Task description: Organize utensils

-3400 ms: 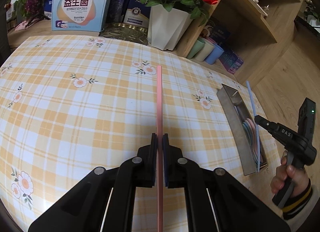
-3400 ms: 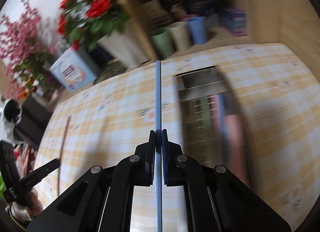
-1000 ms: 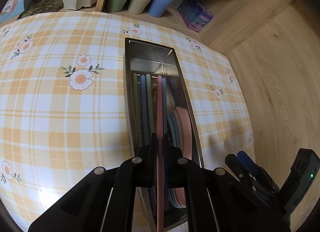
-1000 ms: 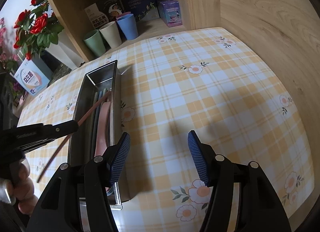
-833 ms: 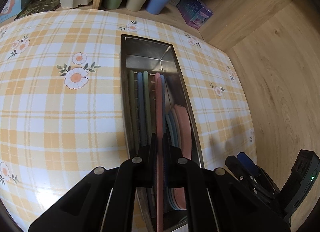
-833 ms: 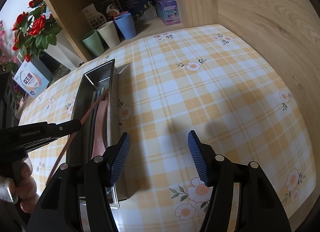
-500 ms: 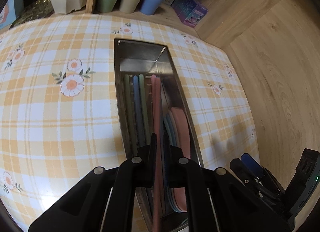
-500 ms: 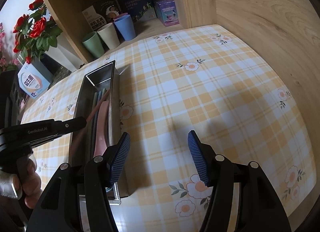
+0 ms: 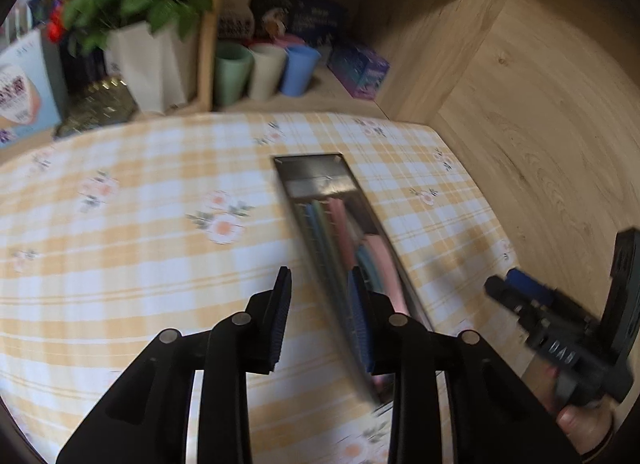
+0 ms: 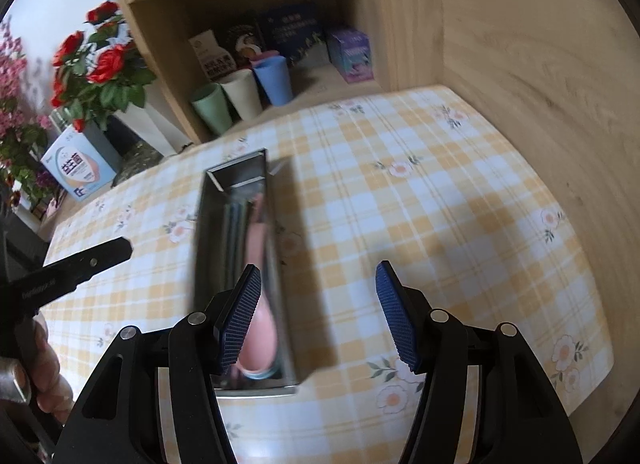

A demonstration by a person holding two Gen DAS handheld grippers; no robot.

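A: State of the left gripper [image 9: 320, 320]?

B: Its jaws have just been opening; they stand apart with nothing between them, above the checked tablecloth [image 9: 132, 248] at the tray's left side.

A: Right gripper [image 10: 318, 312]?

B: Spread wide, empty, above the cloth just right of the metal tray [image 10: 204, 232].

A: Location of the utensils?

B: All inside the tray. The pink chopstick [image 9: 340, 220] lies lengthwise beside the green and blue sticks; the spoon bowls [image 10: 260, 328] are stacked at the near end.

A: Background?

B: Three cups [image 10: 244, 94] on the shelf; red flowers [image 10: 100, 64] at left.
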